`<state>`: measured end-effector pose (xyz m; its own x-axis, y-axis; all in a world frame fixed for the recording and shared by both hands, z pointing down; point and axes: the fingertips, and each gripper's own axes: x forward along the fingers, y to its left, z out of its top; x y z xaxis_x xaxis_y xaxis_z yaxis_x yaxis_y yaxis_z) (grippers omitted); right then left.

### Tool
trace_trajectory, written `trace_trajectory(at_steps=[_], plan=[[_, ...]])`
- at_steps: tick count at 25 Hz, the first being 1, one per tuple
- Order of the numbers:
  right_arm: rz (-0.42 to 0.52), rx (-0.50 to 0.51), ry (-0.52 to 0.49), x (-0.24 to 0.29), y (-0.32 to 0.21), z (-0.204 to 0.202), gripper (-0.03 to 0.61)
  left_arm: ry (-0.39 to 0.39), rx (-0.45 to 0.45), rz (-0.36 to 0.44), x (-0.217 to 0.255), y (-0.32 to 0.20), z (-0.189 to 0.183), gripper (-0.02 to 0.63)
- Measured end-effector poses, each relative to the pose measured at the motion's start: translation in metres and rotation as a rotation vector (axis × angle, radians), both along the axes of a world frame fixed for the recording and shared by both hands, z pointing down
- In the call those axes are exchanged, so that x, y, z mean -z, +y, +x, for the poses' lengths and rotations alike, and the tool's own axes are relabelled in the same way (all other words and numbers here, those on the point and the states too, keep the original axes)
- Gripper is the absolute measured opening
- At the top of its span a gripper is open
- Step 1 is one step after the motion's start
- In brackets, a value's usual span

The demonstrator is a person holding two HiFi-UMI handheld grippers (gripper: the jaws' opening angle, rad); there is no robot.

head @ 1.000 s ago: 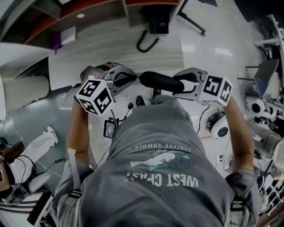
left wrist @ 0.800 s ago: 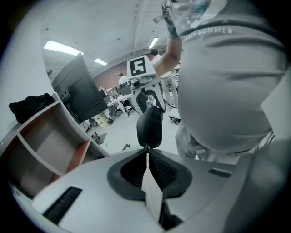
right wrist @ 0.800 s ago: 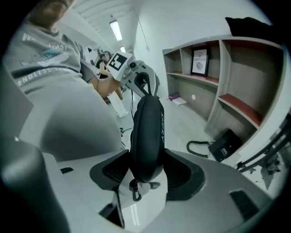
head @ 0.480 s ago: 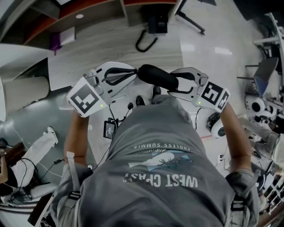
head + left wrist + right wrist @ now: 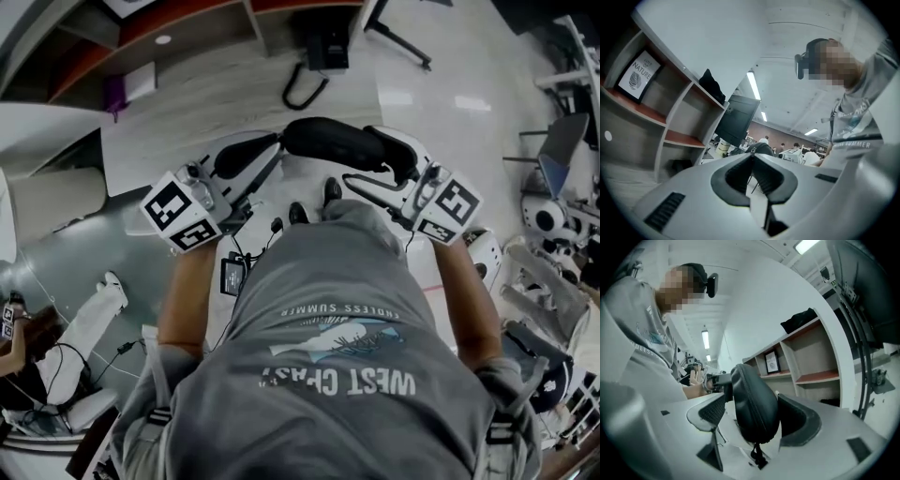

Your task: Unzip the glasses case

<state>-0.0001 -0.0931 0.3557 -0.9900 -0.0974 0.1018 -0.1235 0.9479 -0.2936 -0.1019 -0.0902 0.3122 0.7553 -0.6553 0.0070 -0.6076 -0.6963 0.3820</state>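
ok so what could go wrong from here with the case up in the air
1. The right tongs have just been opening; the black oval zipped glasses case sits loosely between them, one pad clear of it, so it could drop to the floor below.
2. The left tongs are shut, apparently on just the small zip pull at their tips; it may slip out, or end up carrying the whole case.

The glasses case hangs in the air over the floor, with open room above and under it. The person's body blocks the near side. The right gripper jaws have just been opening, but the case fills most of that gap. The left gripper jaws are pinched on the zipper pull, so nothing fits there. A shelf stands well beyond.
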Motion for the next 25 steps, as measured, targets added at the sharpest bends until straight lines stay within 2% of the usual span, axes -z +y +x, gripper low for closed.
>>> trace_trajectory(at_steps=[4, 7, 10, 11, 13, 18, 22, 23, 25], plan=[[0.065, -0.077, -0.006, 0.005, -0.012, 0.001, 0.364, 0.067, -0.044, 0.029, 0.011, 0.002, 0.011, 0.012], [0.042, -0.100, -0.035, 0.006, -0.017, 0.002, 0.344, 0.125, -0.055, 0.034, 0.015, 0.004, 0.015, 0.012], [-0.002, -0.064, -0.020, 0.007, -0.011, 0.005, 0.313, 0.147, -0.060, 0.017, 0.015, 0.006, 0.014, 0.012], [0.002, -0.048, 0.007, 0.007, -0.009, 0.007, 0.300, 0.121, -0.068, 0.007, 0.012, 0.007, 0.014, 0.012], [0.062, -0.022, 0.092, 0.004, -0.007, 0.013, 0.288, 0.025, -0.099, -0.017, 0.003, 0.009, 0.017, 0.012], [0.310, 0.055, 0.336, -0.002, -0.004, 0.028, 0.278, -0.239, -0.240, -0.071, -0.025, 0.026, 0.034, 0.012], [0.481, 0.126, 0.556, -0.014, 0.004, 0.040, 0.261, -0.352, -0.339, -0.060, -0.024, 0.038, 0.047, 0.012], [0.505, 0.136, 0.572, -0.013, 0.006, 0.041, 0.258, -0.372, -0.354, -0.053, -0.020, 0.040, 0.051, 0.012], [0.515, 0.143, 0.535, -0.002, 0.008, 0.042, 0.258, -0.406, -0.360, -0.029, -0.012, 0.041, 0.054, 0.012]])
